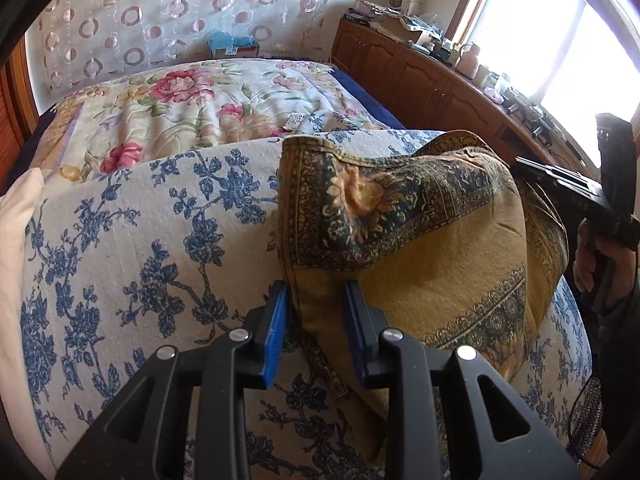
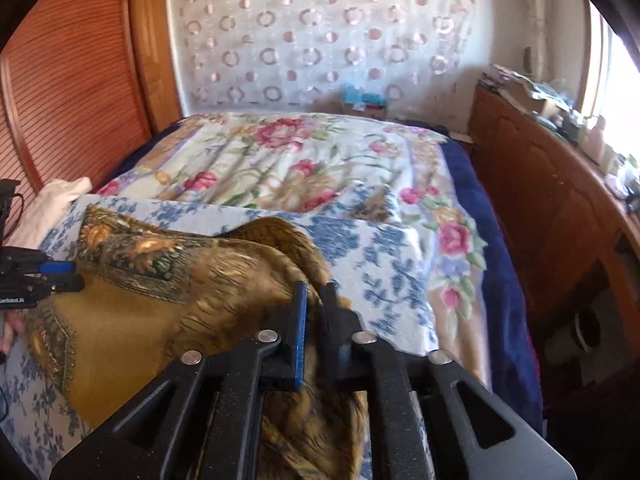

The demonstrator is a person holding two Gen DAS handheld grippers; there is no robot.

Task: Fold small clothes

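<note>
Left gripper [image 1: 315,320] half-open astride cloth [image 1: 420,248] edge, not pinched. Right gripper [image 2: 314,312] nearly shut on opp. bunched end; cloth spans betw. both.

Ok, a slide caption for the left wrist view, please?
Left gripper with jaws astride the edge of a mustard patterned cloth on a blue-flowered bedspread.

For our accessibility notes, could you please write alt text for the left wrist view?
The left hand-held gripper straddles the edge of a mustard patterned cloth bunched on a blue-floral sheet, its jaws apart. The right hand-held gripper reaches the cloth's far side.
</note>
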